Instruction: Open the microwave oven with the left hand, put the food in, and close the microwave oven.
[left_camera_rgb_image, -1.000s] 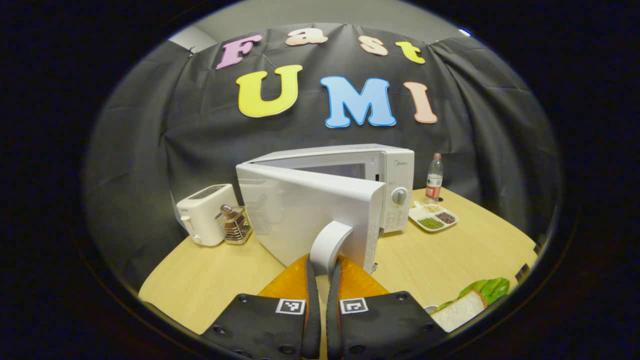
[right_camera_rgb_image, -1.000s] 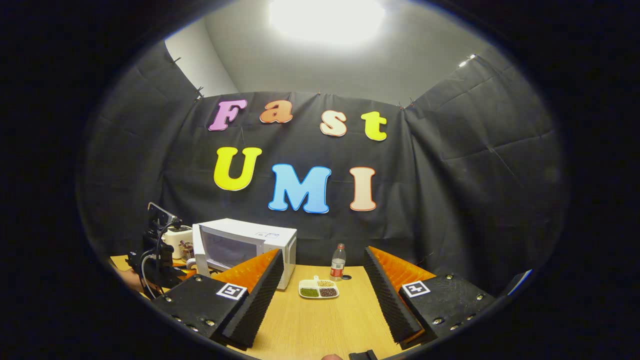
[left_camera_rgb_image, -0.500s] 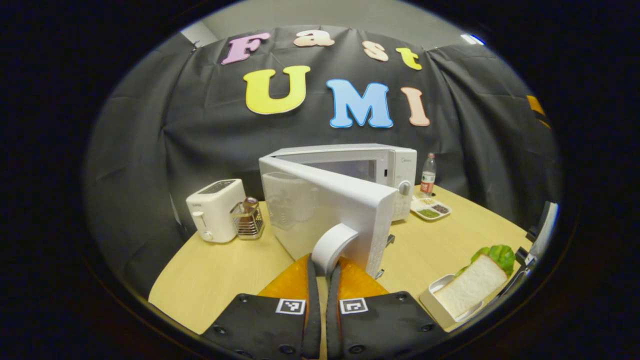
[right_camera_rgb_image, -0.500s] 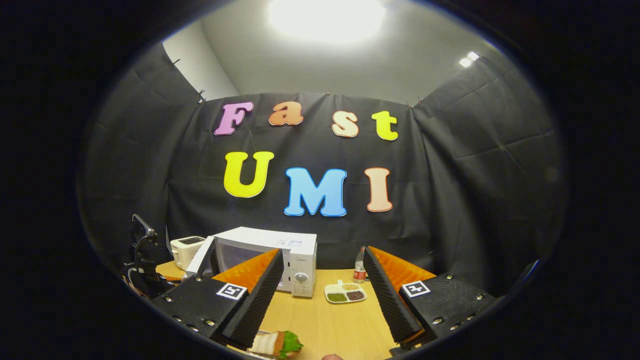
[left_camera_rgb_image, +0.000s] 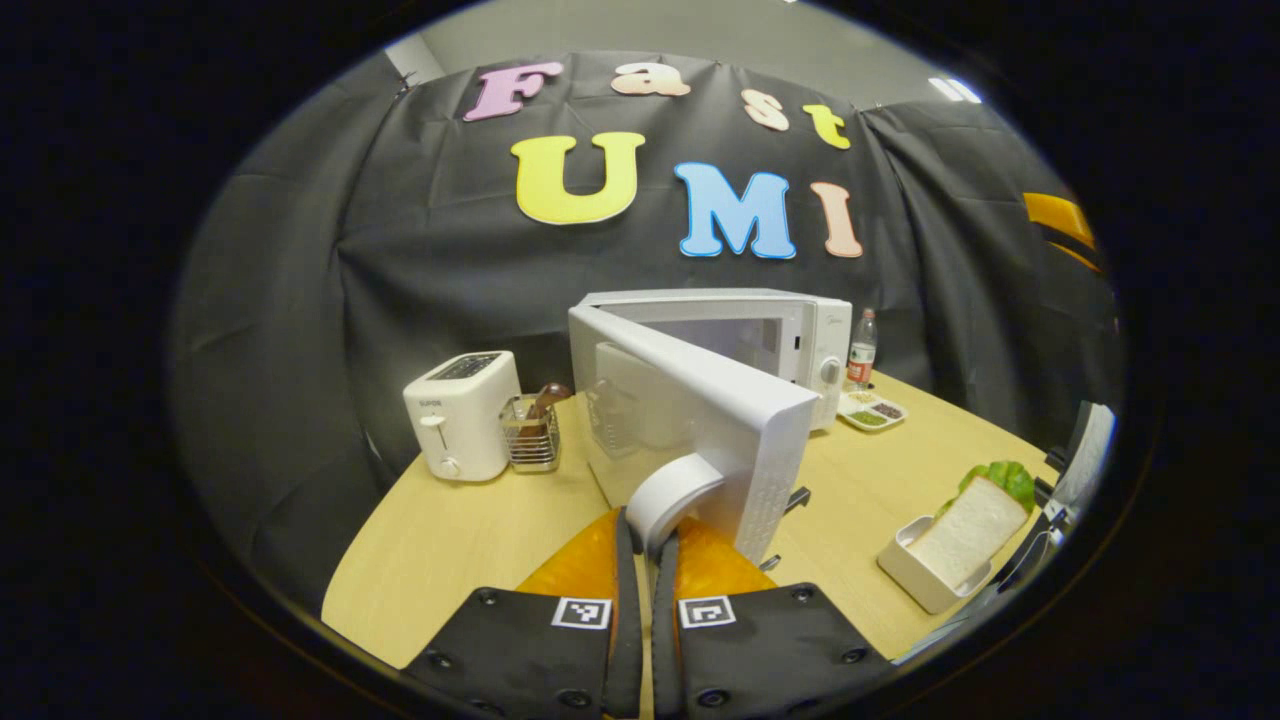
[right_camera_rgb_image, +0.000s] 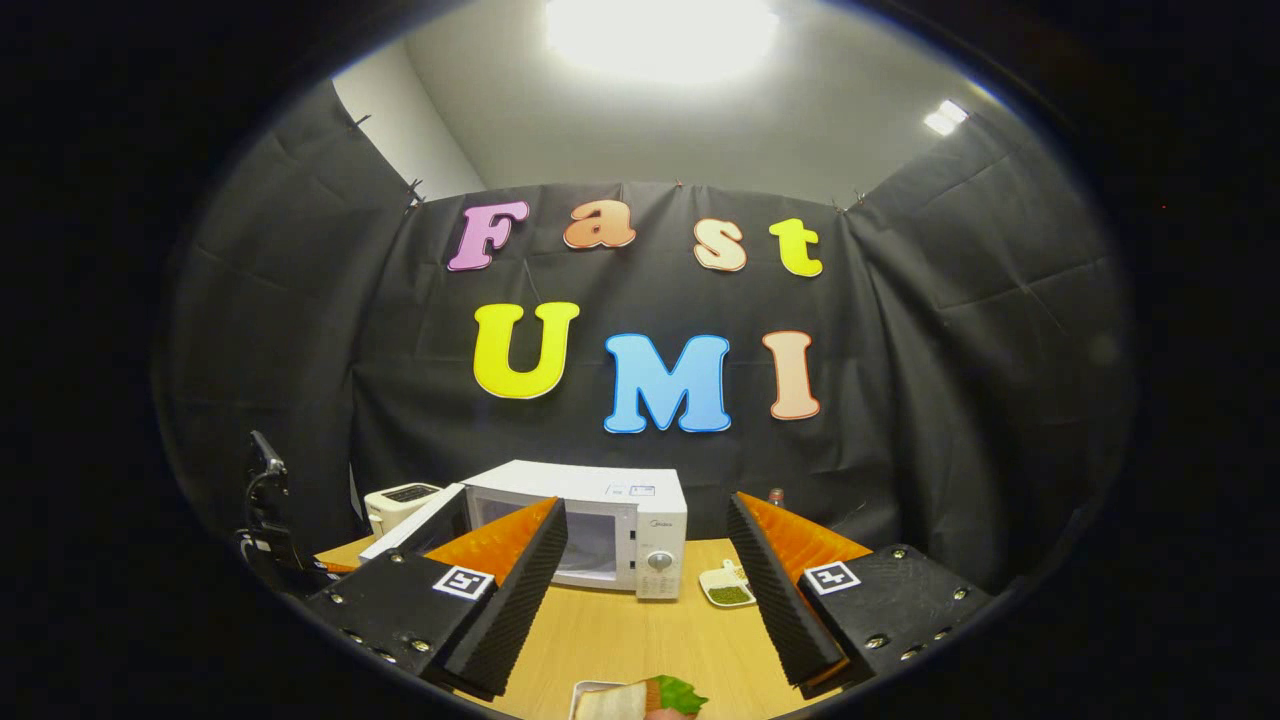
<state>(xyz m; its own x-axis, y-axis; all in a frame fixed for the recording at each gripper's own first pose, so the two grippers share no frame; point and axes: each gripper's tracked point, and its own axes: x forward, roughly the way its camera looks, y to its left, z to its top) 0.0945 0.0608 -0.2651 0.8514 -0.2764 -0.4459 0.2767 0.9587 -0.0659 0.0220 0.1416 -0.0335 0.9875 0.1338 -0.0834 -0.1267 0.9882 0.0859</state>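
A white microwave (left_camera_rgb_image: 760, 320) (right_camera_rgb_image: 620, 505) stands at the back of the wooden table (left_camera_rgb_image: 460, 540) with its door (left_camera_rgb_image: 700, 410) swung well open. My left gripper (left_camera_rgb_image: 645, 545) is shut on the door's white curved handle (left_camera_rgb_image: 665, 490). The food is a sandwich of white bread and green lettuce (left_camera_rgb_image: 975, 510) in a small white tray (left_camera_rgb_image: 915, 575), at the right in the left gripper view. It also peeks in at the bottom of the right gripper view as the sandwich (right_camera_rgb_image: 650, 695). My right gripper (right_camera_rgb_image: 645, 590) hangs open above it, holding nothing.
A white toaster (left_camera_rgb_image: 465, 415) and a wire rack (left_camera_rgb_image: 532, 432) stand left of the microwave. A divided dish of beans (left_camera_rgb_image: 872, 410) (right_camera_rgb_image: 727, 585) and a water bottle (left_camera_rgb_image: 861, 350) sit to its right. The other gripper's rig (right_camera_rgb_image: 265, 510) shows at the left.
The left gripper has pulled the microwave door further open. The right gripper's view has swung left and down, bringing the microwave to centre and the sandwich into its bottom edge.
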